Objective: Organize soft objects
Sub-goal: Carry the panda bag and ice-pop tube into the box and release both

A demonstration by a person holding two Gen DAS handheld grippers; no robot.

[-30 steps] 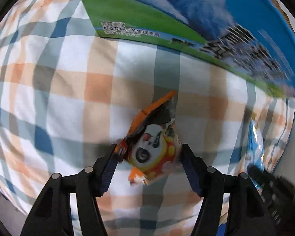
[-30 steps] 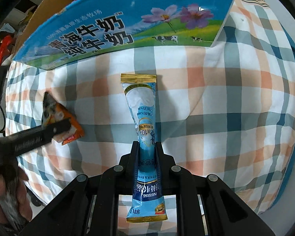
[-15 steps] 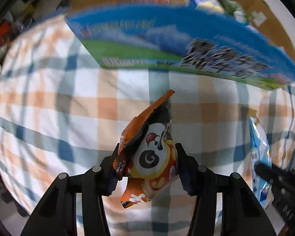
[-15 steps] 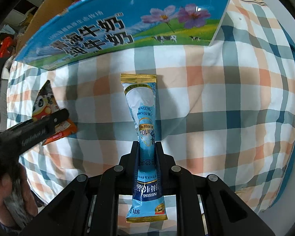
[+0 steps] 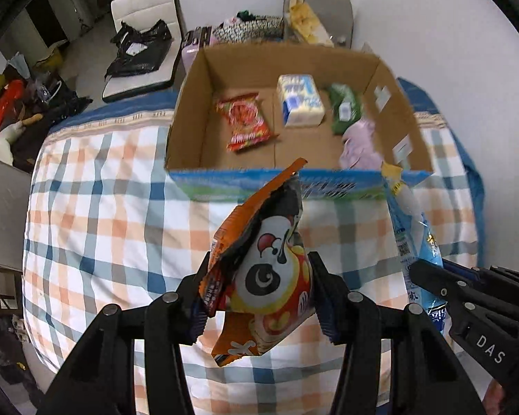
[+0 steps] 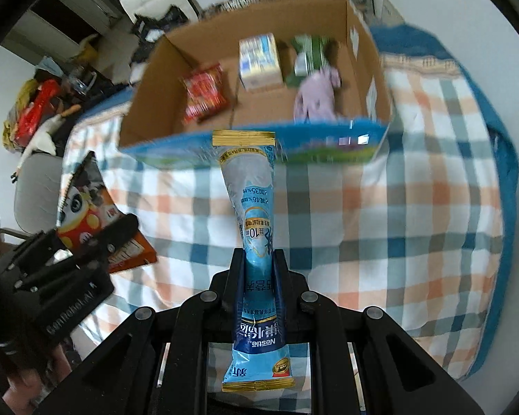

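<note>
My left gripper (image 5: 259, 290) is shut on an orange panda snack packet (image 5: 263, 269) and holds it in the air above the checked cloth, short of the open cardboard box (image 5: 190, 103). My right gripper (image 6: 258, 263) is shut on a long blue Nestle sachet (image 6: 252, 200), also lifted, its gold tip near the box's blue front wall (image 6: 321, 145). The box holds a red packet (image 5: 246, 121), a white and blue pack (image 5: 299, 103), a green pack (image 5: 344, 110) and a pale purple soft item (image 5: 360, 145). Each gripper shows in the other's view: the right one (image 5: 474, 304), the left one (image 6: 69, 263).
The checked cloth (image 5: 103, 214) covers a table with a blue edge (image 6: 501, 145). Chairs (image 5: 142, 3) and cluttered bags (image 5: 3, 110) stand beyond the table on the left and at the back. A white wall (image 5: 415, 10) is behind the box.
Both grippers have risen from the cloth with their packets, so the inside of the box now shows. The panda packet was taken hold of and lifted.
</note>
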